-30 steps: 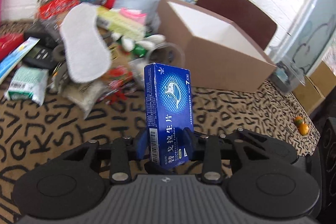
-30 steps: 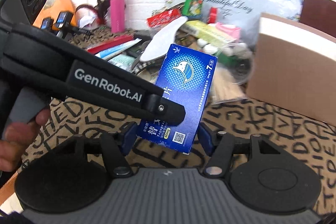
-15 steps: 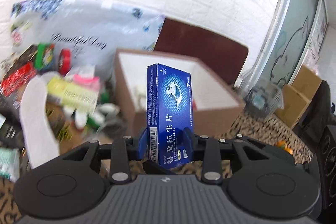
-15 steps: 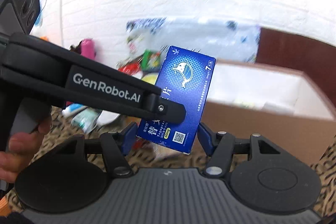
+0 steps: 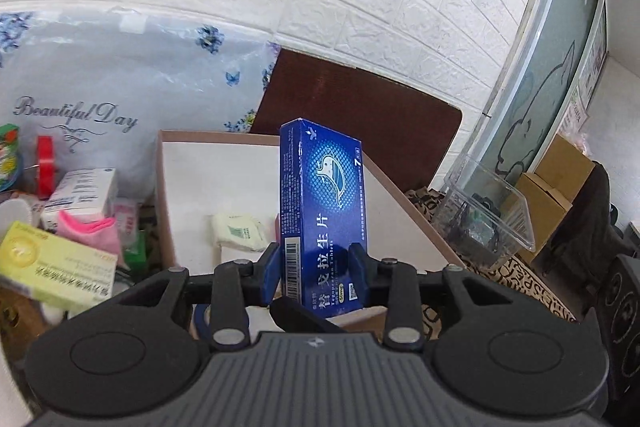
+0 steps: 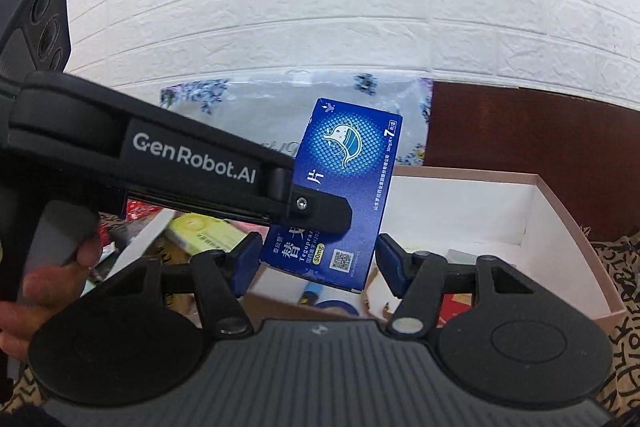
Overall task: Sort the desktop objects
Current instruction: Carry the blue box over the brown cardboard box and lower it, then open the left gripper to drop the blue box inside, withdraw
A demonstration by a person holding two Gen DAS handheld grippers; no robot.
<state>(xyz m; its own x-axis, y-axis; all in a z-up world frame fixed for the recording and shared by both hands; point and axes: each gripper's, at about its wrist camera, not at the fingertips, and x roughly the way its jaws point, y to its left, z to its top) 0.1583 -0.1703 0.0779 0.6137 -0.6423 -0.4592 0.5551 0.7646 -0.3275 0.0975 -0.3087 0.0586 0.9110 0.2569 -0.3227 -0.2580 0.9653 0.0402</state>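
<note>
A blue medicine box [image 5: 324, 195] stands upright between the pads of my left gripper [image 5: 316, 263], which is shut on its lower part. In the right wrist view the same blue box [image 6: 352, 155] tilts to the right, and my right gripper [image 6: 318, 255] is shut on its bottom edges across the width. The left gripper's finger [image 6: 320, 217] reaches in from the left over the box's face. Just behind and below the blue box is an open brown cardboard box [image 5: 192, 187] with a white inside [image 6: 560, 211] and a few small things in it.
A floral plastic bag [image 5: 120, 75] and a dark brown board [image 5: 352, 115] lean on the white brick wall. Loose packets, including a yellow-green carton [image 5: 52, 267], lie left of the cardboard box. A clear plastic tub [image 5: 488, 211] sits to its right. A hand [image 6: 48, 291] holds the left gripper's handle.
Both grippers have risen with the blue box and carried it from over the patterned tablecloth toward the cardboard box, which now lies close beneath it. The grip has not changed.
</note>
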